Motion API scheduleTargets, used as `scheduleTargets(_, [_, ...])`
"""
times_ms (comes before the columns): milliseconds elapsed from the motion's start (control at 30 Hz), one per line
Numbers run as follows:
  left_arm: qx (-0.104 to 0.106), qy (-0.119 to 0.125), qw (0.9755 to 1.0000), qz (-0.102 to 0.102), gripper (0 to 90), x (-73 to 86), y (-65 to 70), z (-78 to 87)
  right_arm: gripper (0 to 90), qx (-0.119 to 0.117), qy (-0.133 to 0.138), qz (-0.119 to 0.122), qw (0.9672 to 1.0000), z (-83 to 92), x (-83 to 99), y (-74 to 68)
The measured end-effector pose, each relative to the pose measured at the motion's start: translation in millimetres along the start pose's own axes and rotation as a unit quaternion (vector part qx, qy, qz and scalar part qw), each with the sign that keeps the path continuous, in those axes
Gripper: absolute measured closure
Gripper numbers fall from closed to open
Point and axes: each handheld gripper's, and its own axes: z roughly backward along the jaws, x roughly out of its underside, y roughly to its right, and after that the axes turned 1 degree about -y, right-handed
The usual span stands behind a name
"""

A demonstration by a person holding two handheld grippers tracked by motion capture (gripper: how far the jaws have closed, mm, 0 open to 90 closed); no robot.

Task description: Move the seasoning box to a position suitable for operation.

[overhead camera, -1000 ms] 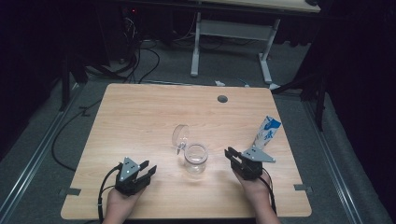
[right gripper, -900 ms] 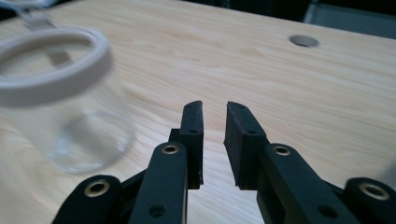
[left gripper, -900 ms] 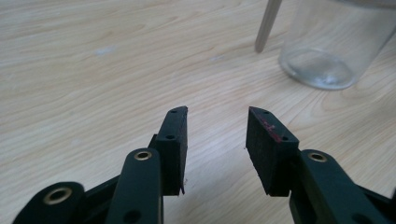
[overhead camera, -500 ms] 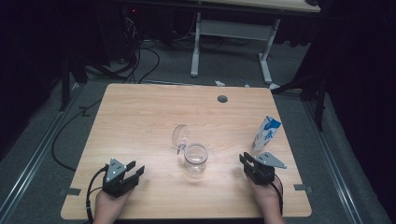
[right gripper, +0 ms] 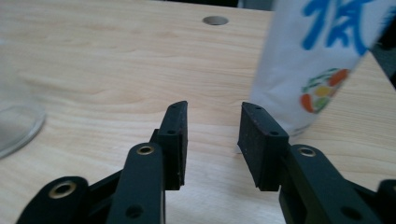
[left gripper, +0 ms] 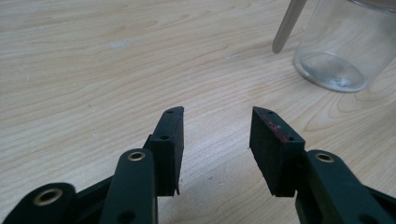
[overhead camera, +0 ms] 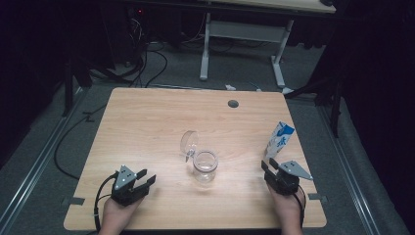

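Glass jar stands between both grippers, outside their parted jaws.

The table is pale wood with a fine grain and a grey round grommet near its far edge. The glass jar is clear. The carton is white with blue lettering and an orange-and-green emblem. Both grippers, left and right, are black.
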Motion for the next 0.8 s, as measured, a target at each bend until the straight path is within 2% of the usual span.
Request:
scheduleTargets(133, [-0.005,0.007,1.0,0.002,55.3,-1.1,0.7,2.3,55.7,0.017,0.002,-0.013,0.9998,-0.8,-3.8,10.3])
scheduleTargets(233, [-0.009,0.006,0.9999,-0.007,55.7,-0.1,4.7,2.5,53.5,0.025,0.001,-0.014,0.9996,-2.3,-9.1,16.3])
scheduleTargets(367, [-0.012,0.007,0.9998,-0.014,55.7,0.7,6.8,4.4,46.1,0.041,0.009,-0.014,0.999,-3.1,-19.4,17.9])
scheduleTargets(433, [-0.011,0.008,0.9999,-0.011,55.7,1.3,5.9,5.1,41.9,0.043,0.009,-0.024,0.9987,-5.1,-26.1,18.6])
scheduleTargets(567, [-0.012,0.011,0.9998,-0.007,55.7,0.6,3.5,6.7,35.2,0.065,-0.004,-0.027,0.9975,-15.8,-35.2,19.5])
scheduleTargets(700, [-0.012,0.01,0.9998,-0.01,55.5,1.4,3.9,6.2,28.8,0.098,-0.018,-0.038,0.9943,-25.5,-35.3,22.9])
scheduleTargets(800, [-0.011,0.009,0.9998,-0.011,55.5,1.9,4.1,5.9,27.2,0.106,-0.029,-0.043,0.9931,-32.0,-35.8,24.1])
